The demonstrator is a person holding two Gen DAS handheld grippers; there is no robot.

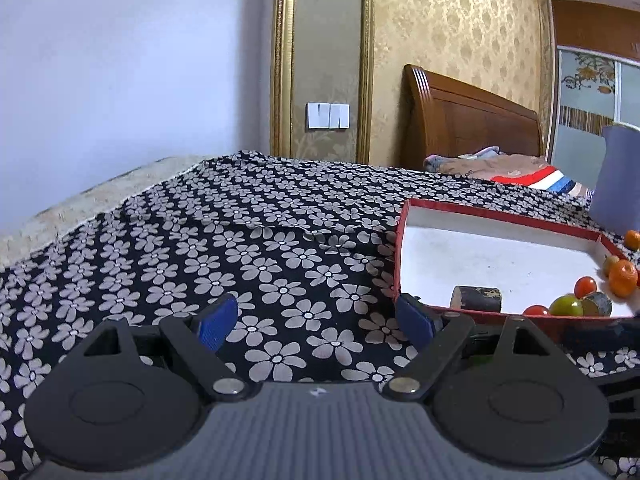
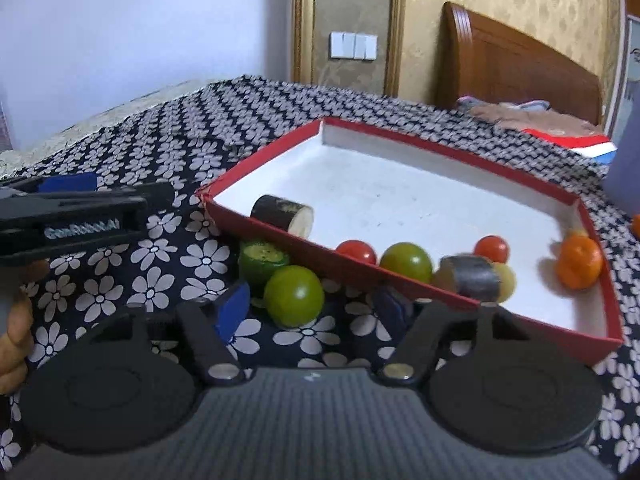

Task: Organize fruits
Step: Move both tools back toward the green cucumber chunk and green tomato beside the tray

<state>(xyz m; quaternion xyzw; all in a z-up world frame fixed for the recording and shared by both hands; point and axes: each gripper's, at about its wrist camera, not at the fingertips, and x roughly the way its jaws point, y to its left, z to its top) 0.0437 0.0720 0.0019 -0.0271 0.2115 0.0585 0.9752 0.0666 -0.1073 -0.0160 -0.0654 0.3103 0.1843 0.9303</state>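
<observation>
In the right wrist view, the right gripper [image 2: 310, 312] hangs low over the flowered cloth [image 2: 168, 160] with its jaws spread wide and nothing between them. A green fruit [image 2: 294, 295] lies on the cloth at lower centre of the frame, just ahead of the blue pads and slightly left of the midline — round, so no long axis to line up with. A cut green piece [image 2: 262, 261] sits just behind it, touching the near wall of the red tray [image 2: 520, 312]. Inside the tray lie red, green and orange fruits (plus two dark cylinders). The left gripper [image 1: 316, 320], also spread and empty, faces bare cloth at the tray's left corner, so the right one is likely the nearer.
</observation>
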